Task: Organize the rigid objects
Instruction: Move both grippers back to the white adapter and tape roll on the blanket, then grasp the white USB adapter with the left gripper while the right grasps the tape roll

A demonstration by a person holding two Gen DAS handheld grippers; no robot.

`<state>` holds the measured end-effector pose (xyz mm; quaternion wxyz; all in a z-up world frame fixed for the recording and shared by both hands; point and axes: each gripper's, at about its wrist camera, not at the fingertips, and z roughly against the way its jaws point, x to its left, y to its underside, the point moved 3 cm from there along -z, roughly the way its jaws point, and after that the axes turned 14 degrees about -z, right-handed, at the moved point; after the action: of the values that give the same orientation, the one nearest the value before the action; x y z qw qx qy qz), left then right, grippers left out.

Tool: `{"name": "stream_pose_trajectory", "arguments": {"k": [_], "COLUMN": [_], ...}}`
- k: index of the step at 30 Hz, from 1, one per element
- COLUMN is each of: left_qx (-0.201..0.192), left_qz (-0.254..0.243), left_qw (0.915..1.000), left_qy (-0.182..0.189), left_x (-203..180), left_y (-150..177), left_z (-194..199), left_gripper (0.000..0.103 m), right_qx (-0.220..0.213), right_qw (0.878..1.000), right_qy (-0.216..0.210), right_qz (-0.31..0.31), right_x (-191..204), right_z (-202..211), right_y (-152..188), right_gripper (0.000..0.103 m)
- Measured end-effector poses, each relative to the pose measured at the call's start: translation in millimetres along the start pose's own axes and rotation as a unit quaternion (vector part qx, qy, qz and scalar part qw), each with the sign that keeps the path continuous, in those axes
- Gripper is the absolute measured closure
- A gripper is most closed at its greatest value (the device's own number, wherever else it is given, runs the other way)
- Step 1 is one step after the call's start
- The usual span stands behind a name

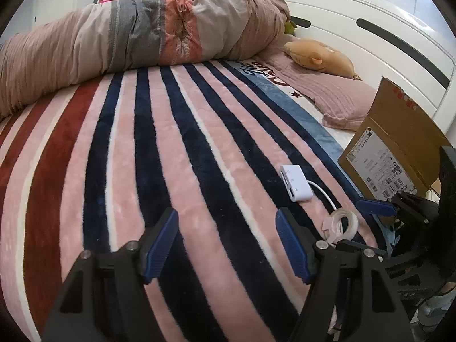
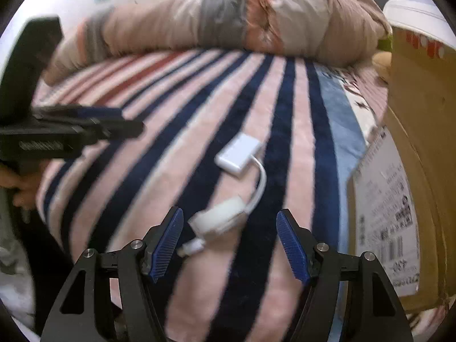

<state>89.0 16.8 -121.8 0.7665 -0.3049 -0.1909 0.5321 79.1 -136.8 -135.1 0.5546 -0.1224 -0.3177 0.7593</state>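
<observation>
On the striped blanket (image 1: 171, 148) lies a white adapter hub (image 1: 295, 182) (image 2: 238, 152); its short cable curls toward a clear tape roll (image 1: 340, 222) (image 2: 219, 218). My right gripper (image 2: 229, 219) hovers just over the tape roll. It is open, and the roll lies between the blue pads without touching them. From the left wrist view, one right finger (image 1: 373, 206) shows beside the roll. My left gripper (image 1: 226, 222) is open over bare blanket, left of the hub. An open cardboard box (image 1: 393, 148) (image 2: 413, 142) stands at the right.
A rolled duvet (image 1: 128, 37) (image 2: 256, 22) lies across the far side of the bed. A pink pillow (image 1: 336, 97) and a tan plush toy (image 1: 316, 57) rest by the white headboard (image 1: 370, 37). A hand (image 2: 17, 188) holds the left gripper.
</observation>
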Motion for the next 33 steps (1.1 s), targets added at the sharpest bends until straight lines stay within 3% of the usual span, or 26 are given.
{"name": "stream_pose_trajectory", "arguments": {"k": [5, 7, 8, 16, 21, 25, 26, 33], "left_qx": [0.003, 0.003, 0.003, 0.004, 0.004, 0.009, 0.012, 0.021], "left_qz": [0.003, 0.004, 0.004, 0.006, 0.002, 0.002, -0.003, -0.046], "left_qw": [1.0000, 1.0000, 1.0000, 1.0000, 0.9999, 0.9996, 0.9993, 0.9963], "left_qy": [-0.003, -0.002, -0.002, 0.000, 0.009, 0.029, 0.036, 0.070], "left_x": [1, 1, 1, 1, -1, -6, -11, -49], "left_y": [1, 1, 1, 2, 0, -12, -16, -32], "left_z": [-1, -1, -1, -1, -3, -15, -21, -55], "left_gripper": [0.036, 0.036, 0.036, 0.036, 0.036, 0.036, 0.036, 0.036], "right_qx": [-0.030, -0.034, -0.027, 0.019, 0.009, 0.013, 0.010, -0.078], "right_qw": [0.998, 0.998, 0.998, 1.000, 1.000, 1.000, 0.999, 0.994], "right_qy": [0.003, -0.001, 0.004, 0.010, 0.003, 0.014, 0.026, 0.074], "right_qz": [0.047, 0.057, 0.058, 0.014, 0.023, 0.018, 0.015, -0.024], "right_x": [10, 14, 14, -2, 3, 5, 3, -13], "right_z": [-8, -9, -12, -4, 3, -8, -9, 18], "right_y": [-1, -3, -4, 11, 15, 16, 17, 24], "right_gripper": [0.042, 0.065, 0.069, 0.067, 0.046, 0.050, 0.059, 0.059]}}
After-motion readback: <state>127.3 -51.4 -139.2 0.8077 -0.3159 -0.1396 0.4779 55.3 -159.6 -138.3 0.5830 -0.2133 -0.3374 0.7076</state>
